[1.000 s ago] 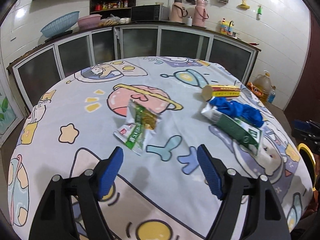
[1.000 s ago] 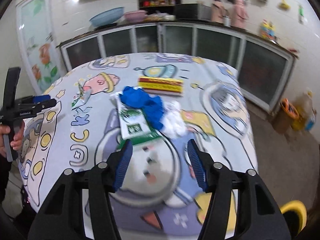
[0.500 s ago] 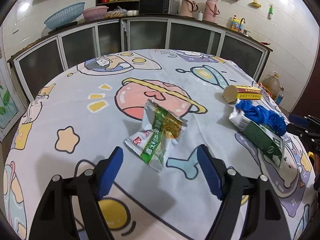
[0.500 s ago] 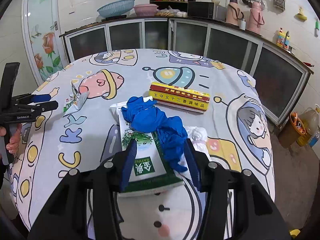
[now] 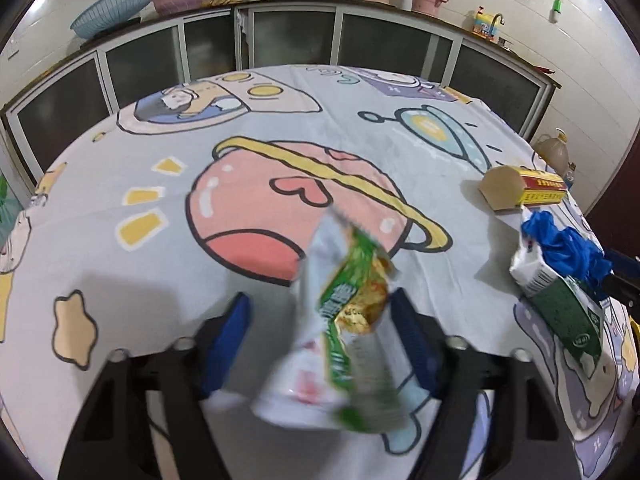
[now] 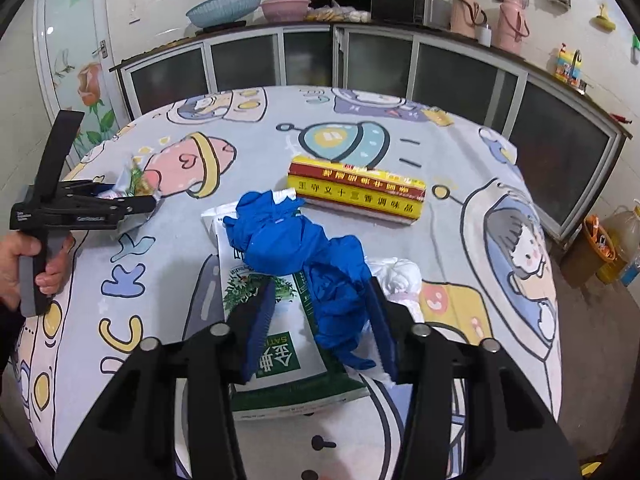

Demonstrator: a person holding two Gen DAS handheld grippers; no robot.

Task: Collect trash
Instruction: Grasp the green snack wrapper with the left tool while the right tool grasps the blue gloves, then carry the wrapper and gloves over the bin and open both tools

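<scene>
Between my left gripper's (image 5: 320, 340) closing jaws stands the green snack wrapper (image 5: 344, 320), its right side at the right pad, not yet clamped. My right gripper (image 6: 320, 320) is closing around the blue glove (image 6: 304, 248), which lies on the green-and-white bag (image 6: 276, 356). Nothing is collected yet: 2 pickups under way, with white tissue (image 6: 396, 274) and the red-yellow box (image 6: 356, 192) beyond. Farther on, the tablecloth (image 5: 120, 160) lies bare to its edge; no bin visible.

One snack wrapper (image 5: 344, 320), one green bag (image 6: 276, 344), one blue glove (image 6: 304, 248), one yellow box (image 6: 356, 194), one white wad (image 6: 398, 276).
</scene>
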